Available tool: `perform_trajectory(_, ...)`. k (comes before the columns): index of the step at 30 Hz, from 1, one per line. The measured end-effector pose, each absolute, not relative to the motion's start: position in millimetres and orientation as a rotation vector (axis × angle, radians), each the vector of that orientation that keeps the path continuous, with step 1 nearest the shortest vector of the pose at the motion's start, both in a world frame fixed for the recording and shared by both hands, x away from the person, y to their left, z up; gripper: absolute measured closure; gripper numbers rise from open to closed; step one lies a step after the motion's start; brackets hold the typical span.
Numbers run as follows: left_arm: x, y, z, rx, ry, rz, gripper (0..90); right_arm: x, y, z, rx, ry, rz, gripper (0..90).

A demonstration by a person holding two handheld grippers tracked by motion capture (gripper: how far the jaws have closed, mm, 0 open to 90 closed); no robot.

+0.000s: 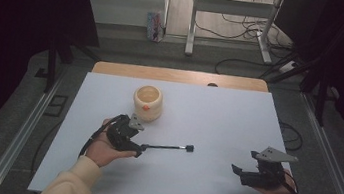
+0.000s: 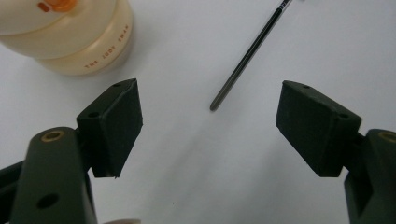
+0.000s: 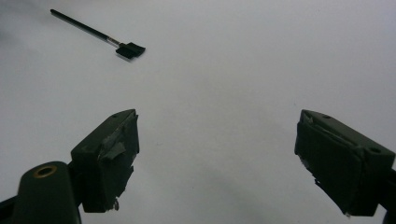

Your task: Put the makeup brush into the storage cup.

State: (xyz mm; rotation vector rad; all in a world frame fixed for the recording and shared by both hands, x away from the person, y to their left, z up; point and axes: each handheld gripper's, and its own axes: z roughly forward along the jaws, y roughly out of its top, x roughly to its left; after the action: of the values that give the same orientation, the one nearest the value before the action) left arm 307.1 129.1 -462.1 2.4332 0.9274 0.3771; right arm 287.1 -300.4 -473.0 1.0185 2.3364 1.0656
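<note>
A thin black rod-like tool [image 1: 168, 147] with a small flat black head lies on the white table top [image 1: 217, 118]. My left gripper [image 1: 139, 148] sits at the tool's plain end, held in the person's left hand and pointing right. In the left gripper view its jaws [image 2: 208, 86] stand wide open, and the tool's tip [image 2: 219, 95] lies on the table just ahead between them, untouched. A cream jar [image 1: 148, 103] with an orange spot stands just beyond that hand. My right gripper [image 1: 243, 162] rests at the table's right, open and empty [image 3: 218, 114], with the tool [image 3: 95, 32] far off.
In the left gripper view the jar [image 2: 70, 42] stands close to the left jaw. A wooden strip [image 1: 178, 75] runs along the table's far edge. Beyond it are metal desk legs [image 1: 192, 24] and cables on the floor.
</note>
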Motion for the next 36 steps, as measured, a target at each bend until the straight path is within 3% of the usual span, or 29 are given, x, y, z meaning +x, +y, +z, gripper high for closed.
perform_trajectory(36, 337, 87, -469, 2.563, 0.785, 0.307, 25.6, 288, -299, -476, 1.034, 2.357, 1.03, 14.3)
